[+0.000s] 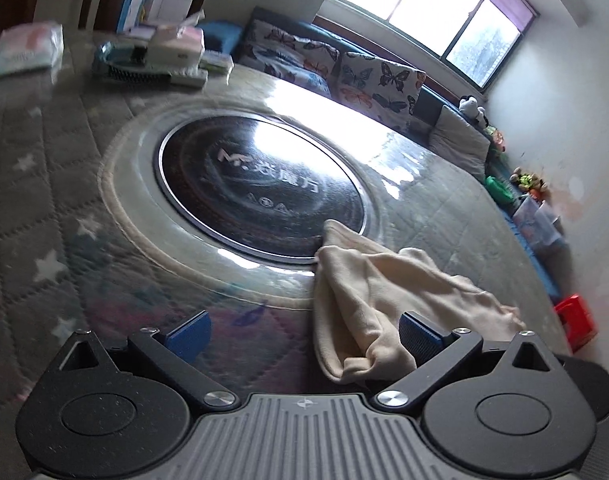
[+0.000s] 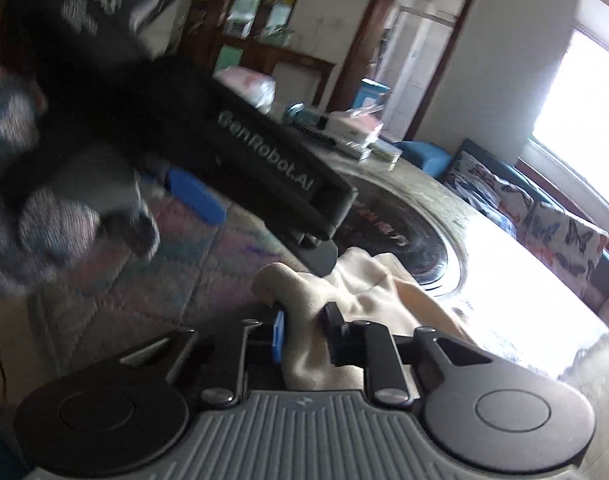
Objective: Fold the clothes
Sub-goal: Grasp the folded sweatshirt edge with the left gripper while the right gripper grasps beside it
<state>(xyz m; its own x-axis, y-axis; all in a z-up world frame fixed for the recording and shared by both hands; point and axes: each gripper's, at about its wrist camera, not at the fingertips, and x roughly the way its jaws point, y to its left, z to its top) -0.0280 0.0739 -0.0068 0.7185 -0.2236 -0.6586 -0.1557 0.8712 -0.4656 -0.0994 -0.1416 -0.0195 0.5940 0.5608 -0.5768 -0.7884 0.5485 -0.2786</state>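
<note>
A cream garment (image 1: 384, 292) lies bunched on the quilted table cover, beside a round black glass plate (image 1: 260, 188). My left gripper (image 1: 304, 338) is open; a fold of the garment lies against its right blue pad (image 1: 418, 336), and the left pad (image 1: 188, 334) is bare. In the right wrist view my right gripper (image 2: 304, 332) is shut on the cream garment (image 2: 352, 300), which runs out between its fingers. The left gripper (image 2: 264, 184) shows above it, a black body with one blue pad (image 2: 196, 196), over the garment's far end.
The grey star-patterned cover (image 1: 36, 216) spans the round table. Boxes, a brush and tissue packs (image 1: 160, 56) sit at the far edge. A bench with butterfly cushions (image 1: 344, 76) lies behind, under a bright window. Toys and a red crate (image 1: 576, 320) are at the right.
</note>
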